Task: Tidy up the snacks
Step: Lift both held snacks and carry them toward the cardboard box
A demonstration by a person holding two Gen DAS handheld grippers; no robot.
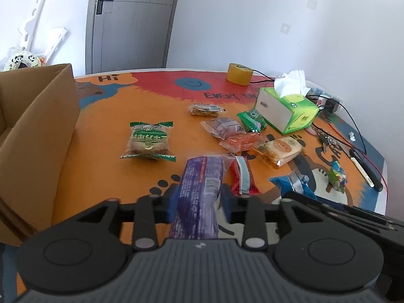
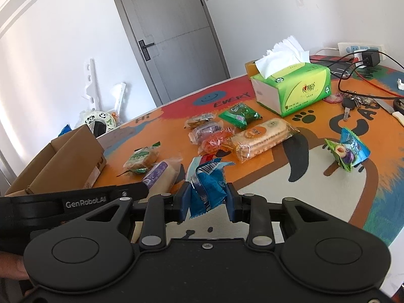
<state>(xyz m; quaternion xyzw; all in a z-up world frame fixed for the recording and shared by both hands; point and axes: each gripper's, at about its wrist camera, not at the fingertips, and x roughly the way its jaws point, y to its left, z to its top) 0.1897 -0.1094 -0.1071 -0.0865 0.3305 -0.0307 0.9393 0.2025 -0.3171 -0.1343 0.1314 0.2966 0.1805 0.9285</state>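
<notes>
My left gripper point(image 1: 198, 202) is shut on a purple snack packet point(image 1: 199, 189) and holds it above the table; the packet also shows in the right wrist view point(image 2: 160, 174). My right gripper point(image 2: 208, 198) is shut on a crumpled blue snack packet point(image 2: 207, 186), also seen in the left wrist view point(image 1: 293, 183). A cardboard box point(image 1: 38, 131) stands open at the left. Loose snacks lie on the mat: a green-trimmed cake point(image 1: 149, 142), a red packet point(image 1: 243, 175), a cracker pack point(image 2: 262, 139), a green packet point(image 2: 238, 115).
A green tissue box point(image 2: 295, 88) stands at the back right, with a yellow tape roll point(image 1: 238, 73), keys point(image 2: 353, 102), cables and a power strip point(image 2: 361, 48) behind. A small fruit-print packet point(image 2: 347, 152) lies at the right. A grey door point(image 2: 174, 35) is beyond the table.
</notes>
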